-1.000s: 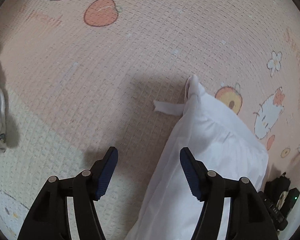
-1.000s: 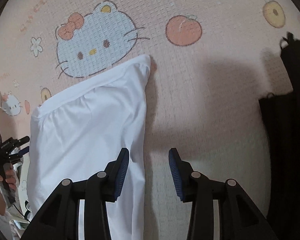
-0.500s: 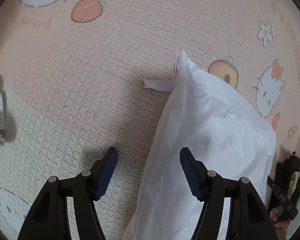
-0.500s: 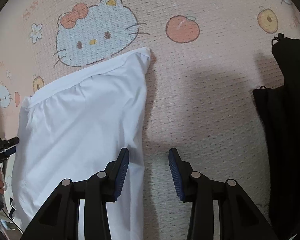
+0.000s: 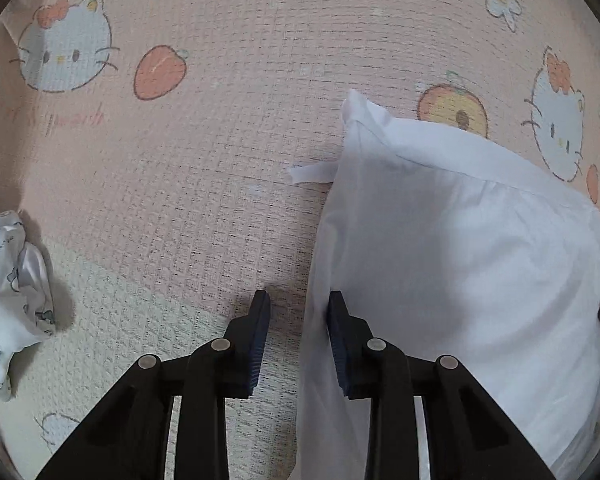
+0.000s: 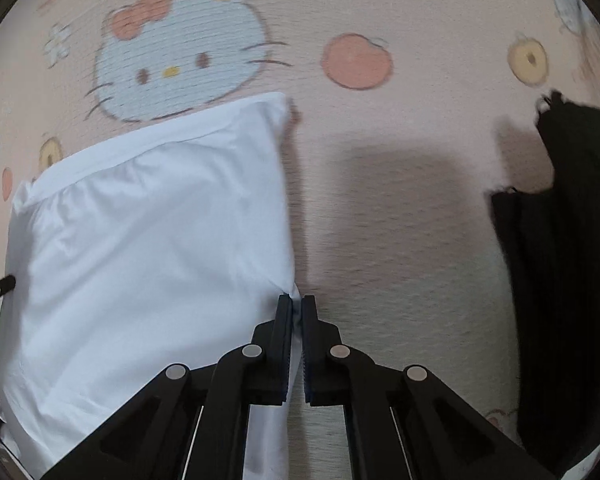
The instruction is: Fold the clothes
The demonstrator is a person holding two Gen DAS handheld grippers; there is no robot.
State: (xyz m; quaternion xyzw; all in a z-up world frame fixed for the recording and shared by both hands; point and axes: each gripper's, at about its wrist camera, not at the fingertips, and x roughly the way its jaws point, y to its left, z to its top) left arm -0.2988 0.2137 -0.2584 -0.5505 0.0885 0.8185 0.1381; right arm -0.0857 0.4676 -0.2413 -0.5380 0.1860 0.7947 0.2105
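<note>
The white garment (image 5: 460,248) is lying flat on a pink mat (image 5: 220,160) printed with cartoon cats and peaches. The left tool (image 5: 296,304) is pointing down at the garment's left edge; its jaws have just been closing, and the edge of the cloth is now sitting between them. The inner finger is touching the cloth, while the outer finger is still apart from it, over bare mat. A small white strap (image 5: 312,172) is sticking out ahead of this tool. Far to its left a crumpled printed cloth (image 5: 12,300) is lying. The right tool (image 6: 297,304) is pressed together and is pinching the garment's right edge (image 6: 292,280). To its right a black garment (image 6: 560,260) is lying.
</note>
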